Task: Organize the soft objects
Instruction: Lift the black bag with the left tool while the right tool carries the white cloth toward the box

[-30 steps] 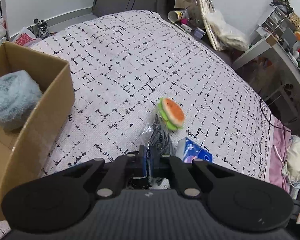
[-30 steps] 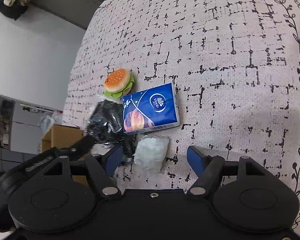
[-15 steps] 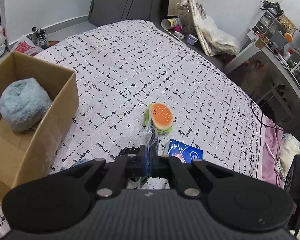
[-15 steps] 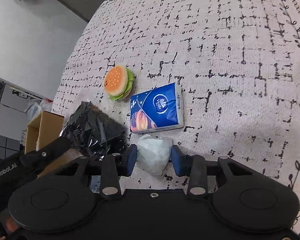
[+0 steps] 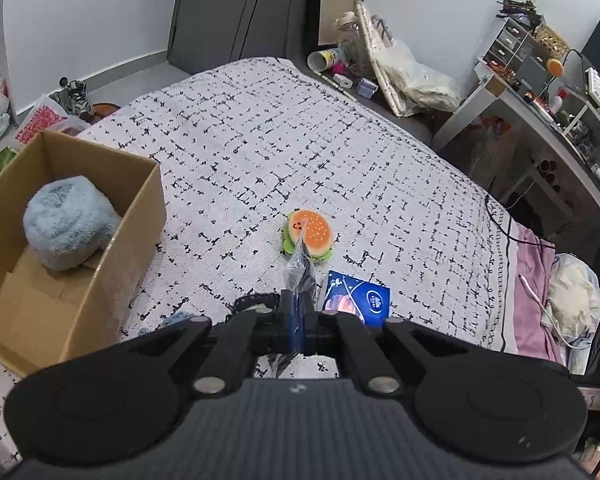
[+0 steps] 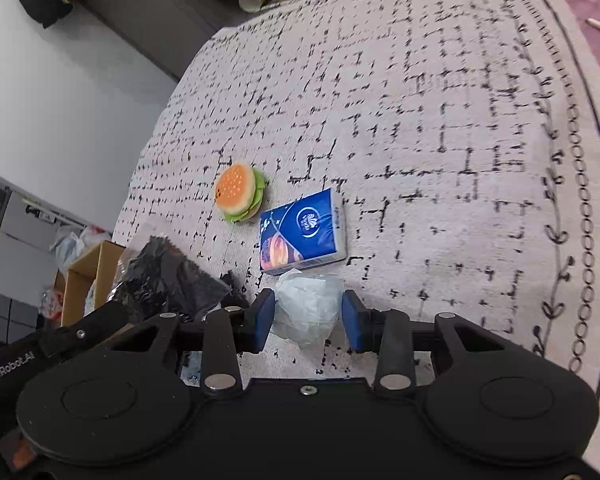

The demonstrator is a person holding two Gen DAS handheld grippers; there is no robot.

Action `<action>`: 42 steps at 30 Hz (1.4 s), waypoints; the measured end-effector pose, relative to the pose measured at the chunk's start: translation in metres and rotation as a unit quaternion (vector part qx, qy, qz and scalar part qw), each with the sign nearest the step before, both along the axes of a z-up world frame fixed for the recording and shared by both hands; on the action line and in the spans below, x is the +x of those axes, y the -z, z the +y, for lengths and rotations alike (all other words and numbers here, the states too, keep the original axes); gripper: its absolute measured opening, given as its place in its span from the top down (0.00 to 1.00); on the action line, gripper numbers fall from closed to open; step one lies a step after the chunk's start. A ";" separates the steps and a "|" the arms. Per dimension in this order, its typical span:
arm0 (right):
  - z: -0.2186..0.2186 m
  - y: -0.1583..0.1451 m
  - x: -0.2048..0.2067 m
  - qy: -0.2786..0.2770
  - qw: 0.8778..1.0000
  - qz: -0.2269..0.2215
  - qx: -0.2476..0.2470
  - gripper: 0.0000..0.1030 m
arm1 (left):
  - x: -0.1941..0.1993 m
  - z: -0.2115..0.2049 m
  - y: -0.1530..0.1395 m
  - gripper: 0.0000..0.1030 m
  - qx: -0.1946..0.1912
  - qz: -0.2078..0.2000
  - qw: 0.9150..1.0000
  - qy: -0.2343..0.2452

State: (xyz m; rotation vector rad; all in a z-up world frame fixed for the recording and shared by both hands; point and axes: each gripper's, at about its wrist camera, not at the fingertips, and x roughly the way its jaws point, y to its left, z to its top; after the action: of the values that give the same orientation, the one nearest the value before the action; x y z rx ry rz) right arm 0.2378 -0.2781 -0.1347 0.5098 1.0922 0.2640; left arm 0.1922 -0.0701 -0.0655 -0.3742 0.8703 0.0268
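Beside cardboard box (image 5: 140, 216), burger toy (image 5: 310, 234), tissue pack (image 5: 356, 298)

Matt cardboard box (image 5: 140, 216), fluffy plush ball (image 5: 66, 226), glossy tissue pack (image 6: 304, 236).

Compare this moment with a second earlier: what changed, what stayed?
The right gripper closed on the pale plastic-wrapped bundle. The left gripper stayed shut on the black bagged item, lifting it. Burger toy, tissue pack and box stayed put.
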 end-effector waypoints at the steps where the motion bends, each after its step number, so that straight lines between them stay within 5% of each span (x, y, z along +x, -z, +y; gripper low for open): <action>1: 0.000 -0.003 -0.003 0.004 1.000 -0.004 -0.002 0.65 | -0.003 0.000 -0.003 0.99 0.000 -0.003 1.000 0.001; 19: 0.004 -0.052 -0.055 0.043 0.996 -0.076 -0.005 0.65 | -0.032 0.020 -0.043 0.99 0.024 -0.030 0.998 0.044; 42: 0.042 -0.086 -0.074 0.046 0.987 -0.150 -0.047 0.65 | -0.056 0.095 -0.068 0.99 0.011 -0.063 0.998 0.010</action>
State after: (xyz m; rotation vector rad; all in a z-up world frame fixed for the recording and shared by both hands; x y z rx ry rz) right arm 0.1637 -0.2361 -0.0486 0.4194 0.7825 0.2004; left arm 0.1360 0.0244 0.0025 -0.3429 0.7482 -0.0068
